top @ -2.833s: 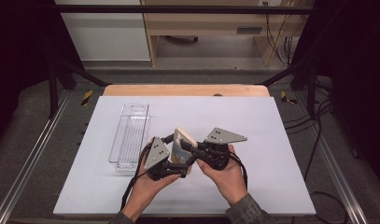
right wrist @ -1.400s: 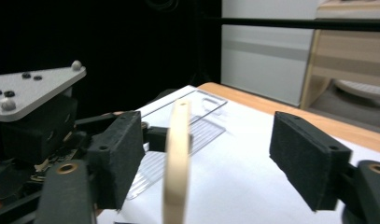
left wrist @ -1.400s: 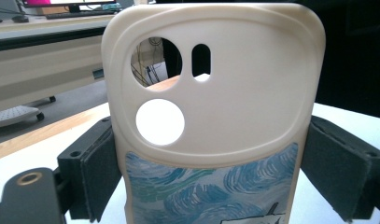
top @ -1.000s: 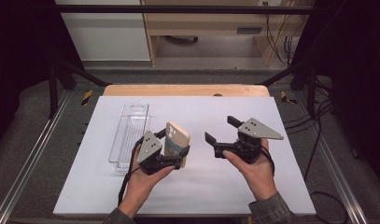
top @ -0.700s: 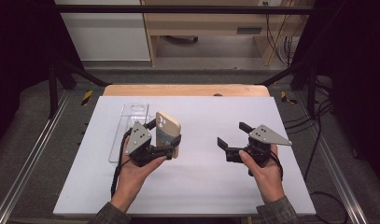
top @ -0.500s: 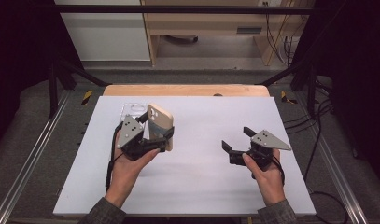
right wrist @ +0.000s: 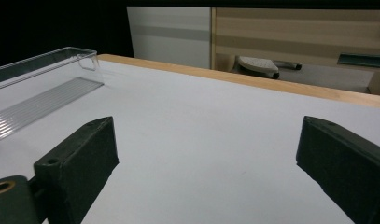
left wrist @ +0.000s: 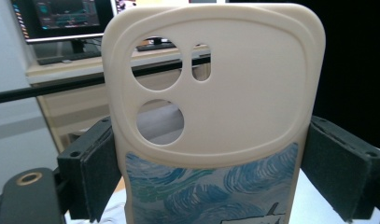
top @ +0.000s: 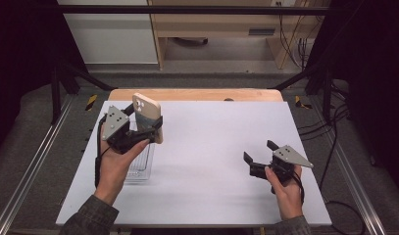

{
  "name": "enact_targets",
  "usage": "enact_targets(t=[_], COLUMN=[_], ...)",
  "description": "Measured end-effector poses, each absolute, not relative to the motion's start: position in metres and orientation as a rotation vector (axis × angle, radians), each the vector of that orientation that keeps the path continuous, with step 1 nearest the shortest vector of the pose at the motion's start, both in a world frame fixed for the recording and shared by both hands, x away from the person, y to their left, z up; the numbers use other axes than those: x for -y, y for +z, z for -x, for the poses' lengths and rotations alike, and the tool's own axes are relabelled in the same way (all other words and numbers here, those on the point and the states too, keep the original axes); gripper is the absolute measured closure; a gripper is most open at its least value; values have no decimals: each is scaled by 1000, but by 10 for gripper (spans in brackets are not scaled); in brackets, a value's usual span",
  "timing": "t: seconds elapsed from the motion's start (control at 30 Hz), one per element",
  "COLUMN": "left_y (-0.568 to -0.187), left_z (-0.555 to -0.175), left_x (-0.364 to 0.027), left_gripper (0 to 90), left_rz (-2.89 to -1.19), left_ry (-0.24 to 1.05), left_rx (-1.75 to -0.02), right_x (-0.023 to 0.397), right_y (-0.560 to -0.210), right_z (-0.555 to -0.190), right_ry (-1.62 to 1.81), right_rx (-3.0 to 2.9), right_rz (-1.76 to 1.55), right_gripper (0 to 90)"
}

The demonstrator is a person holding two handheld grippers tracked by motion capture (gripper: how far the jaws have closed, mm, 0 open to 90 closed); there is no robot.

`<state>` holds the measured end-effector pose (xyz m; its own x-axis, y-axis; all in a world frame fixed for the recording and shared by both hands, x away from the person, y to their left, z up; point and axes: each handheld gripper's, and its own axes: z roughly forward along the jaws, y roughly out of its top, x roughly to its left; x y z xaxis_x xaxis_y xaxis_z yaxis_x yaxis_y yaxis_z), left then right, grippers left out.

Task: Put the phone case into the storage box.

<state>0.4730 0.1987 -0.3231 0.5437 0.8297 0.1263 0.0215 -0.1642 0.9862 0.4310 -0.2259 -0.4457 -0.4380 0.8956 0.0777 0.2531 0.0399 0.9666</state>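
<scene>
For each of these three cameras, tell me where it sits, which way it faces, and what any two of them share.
High view: above the person's side, facing forward and down on the white table; both forearms, left gripper, right gripper.
Left gripper view: rides the left gripper, facing its cream phone case with blue swirls clamped between the jaws.
Right gripper view: rides the right gripper, low over the table, jaws apart, facing the clear plastic tray.
Shared: high and left gripper views show the case; high and right show the tray.
</scene>
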Motion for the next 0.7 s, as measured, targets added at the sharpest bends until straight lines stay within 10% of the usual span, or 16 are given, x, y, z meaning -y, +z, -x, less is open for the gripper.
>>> enact_targets(t=[0.7], left_y=[-314], left_z=[-508], left_x=[-223], left_gripper=[116], left_rz=[-1505], left_ry=[912], left_rx=[-916], right_x=[236], right_y=[-468], right_z=[-422], right_ry=[1447], right_rx=[-1711], right_rz=[-1158], right_gripper=[40])
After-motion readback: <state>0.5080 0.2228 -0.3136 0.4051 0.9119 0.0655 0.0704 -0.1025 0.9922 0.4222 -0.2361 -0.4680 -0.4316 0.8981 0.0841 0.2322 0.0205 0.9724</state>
